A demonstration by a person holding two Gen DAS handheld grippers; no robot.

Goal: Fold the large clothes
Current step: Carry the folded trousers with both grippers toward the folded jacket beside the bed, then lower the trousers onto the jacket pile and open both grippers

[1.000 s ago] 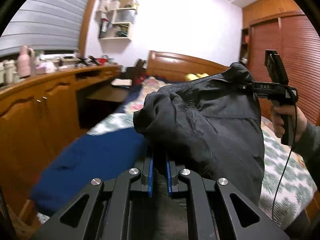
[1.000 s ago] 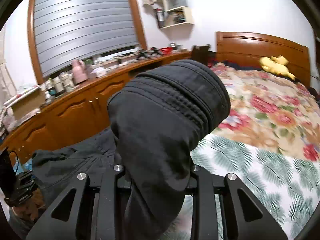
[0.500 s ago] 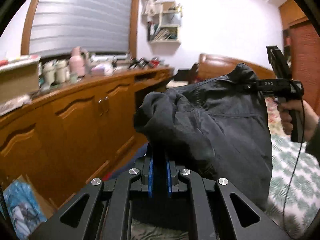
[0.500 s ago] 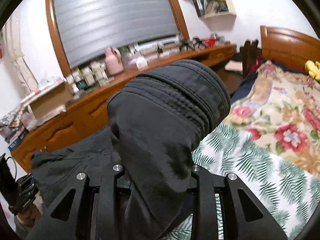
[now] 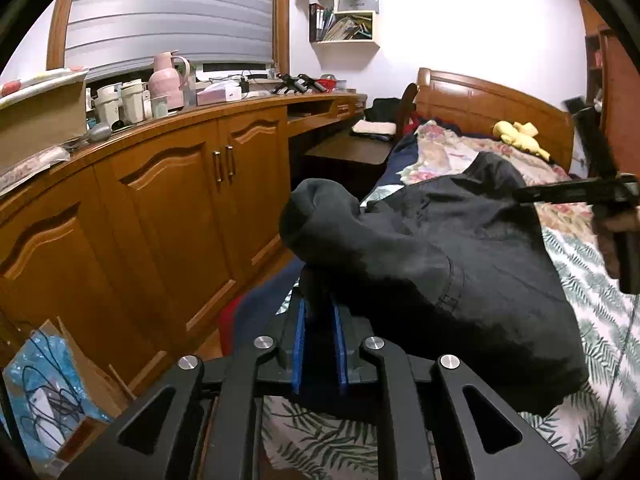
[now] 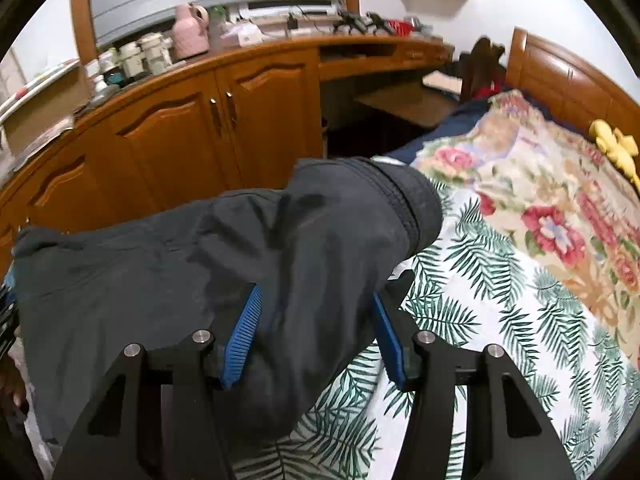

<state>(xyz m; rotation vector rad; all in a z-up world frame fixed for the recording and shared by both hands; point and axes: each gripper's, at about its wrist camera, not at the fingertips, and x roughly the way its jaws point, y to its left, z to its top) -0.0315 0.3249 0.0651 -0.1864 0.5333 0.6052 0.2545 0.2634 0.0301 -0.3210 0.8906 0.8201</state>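
Over the bed (image 6: 500, 300), my left hand-held gripper (image 5: 319, 312) pinches the black jacket (image 5: 460, 264); my right hand-held gripper (image 6: 316, 312) is opening around its hem.

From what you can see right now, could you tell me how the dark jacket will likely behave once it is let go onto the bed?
The jacket is probably floppy: it sags between the left gripper and the opening right gripper. It should slump onto the bed rather than hold shape. Its thick cuff may stay bunched.
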